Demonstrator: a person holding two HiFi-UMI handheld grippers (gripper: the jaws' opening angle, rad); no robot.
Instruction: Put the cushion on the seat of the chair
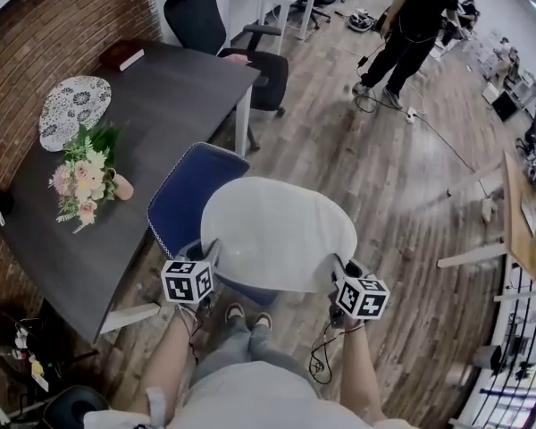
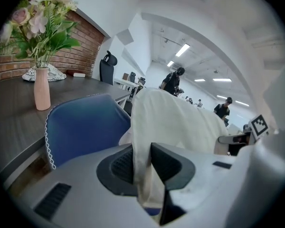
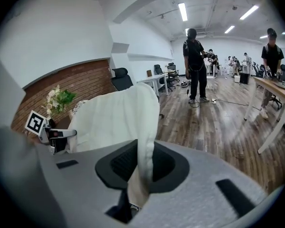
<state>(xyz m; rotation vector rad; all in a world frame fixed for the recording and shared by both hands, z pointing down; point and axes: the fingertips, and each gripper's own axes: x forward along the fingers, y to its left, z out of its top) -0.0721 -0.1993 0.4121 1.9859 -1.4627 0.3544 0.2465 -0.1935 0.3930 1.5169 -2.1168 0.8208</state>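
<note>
Wood-plank flooring (image 1: 357,168) surrounds a blue padded chair (image 1: 189,197). Just above its seat hangs a white fabric cushion (image 1: 277,231), seemingly light and floppy, its near corners pinched tight by the left gripper (image 2: 145,164) and right gripper (image 3: 143,161).

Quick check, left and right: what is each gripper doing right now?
Left gripper: closed on the left edge of the white cushion.
Right gripper: closed on the cushion's right edge.
</note>
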